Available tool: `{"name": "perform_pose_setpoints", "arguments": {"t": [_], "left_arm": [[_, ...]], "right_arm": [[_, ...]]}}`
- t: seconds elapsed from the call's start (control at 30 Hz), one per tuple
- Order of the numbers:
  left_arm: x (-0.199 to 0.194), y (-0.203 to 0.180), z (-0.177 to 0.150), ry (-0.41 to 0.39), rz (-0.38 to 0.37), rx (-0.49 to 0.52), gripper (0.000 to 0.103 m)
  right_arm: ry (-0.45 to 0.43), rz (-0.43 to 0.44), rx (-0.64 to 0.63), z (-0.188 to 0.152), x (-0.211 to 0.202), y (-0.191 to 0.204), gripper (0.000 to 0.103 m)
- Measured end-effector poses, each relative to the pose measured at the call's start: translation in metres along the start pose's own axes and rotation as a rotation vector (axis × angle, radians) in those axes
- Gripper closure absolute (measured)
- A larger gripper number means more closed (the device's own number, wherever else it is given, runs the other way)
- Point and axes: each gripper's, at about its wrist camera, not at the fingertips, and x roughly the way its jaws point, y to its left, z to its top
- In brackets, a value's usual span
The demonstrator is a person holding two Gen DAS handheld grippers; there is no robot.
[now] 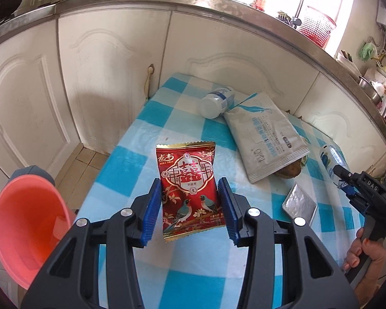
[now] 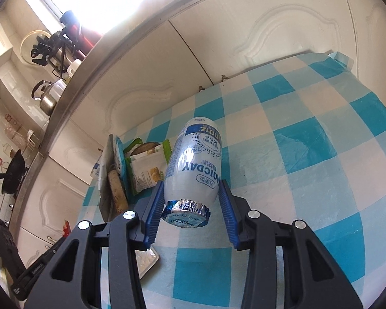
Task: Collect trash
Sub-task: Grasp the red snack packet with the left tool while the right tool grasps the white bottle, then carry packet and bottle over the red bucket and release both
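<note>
My open left gripper [image 1: 189,207] straddles a red foil snack packet [image 1: 190,190] printed with two birds, lying on the blue-and-white checked tablecloth [image 1: 131,159]. My right gripper [image 2: 193,212] clamps a white "MAGICDAY" bottle [image 2: 193,164] above that cloth, before cream cabinet doors [image 2: 270,25].

My left black plastic two-finger gripper [image 1: 190,206] has ribbed blue pads [image 1: 151,211] and round silver screws. My right black gripper [image 2: 191,216] matches it. At lower right, my bare hand [image 1: 365,255] shows orange-painted nails.
</note>
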Motion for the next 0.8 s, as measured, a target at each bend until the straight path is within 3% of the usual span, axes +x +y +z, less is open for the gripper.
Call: {"name": "perform_pose_setpoints", "arguments": {"t": [0.37,0.8], "left_arm": [[-0.026,0.039,-0.014,-0.022,0.025,-0.044,0.057],[-0.06,0.096,-0.026,-0.096,0.114,-0.089,0.057]], "right_arm": [[-0.008,0.071,0.004,-0.007,-0.016,0.017,0.059],[-0.006,0.169,-0.145,-0.035,-0.04,0.097,0.059]]}}
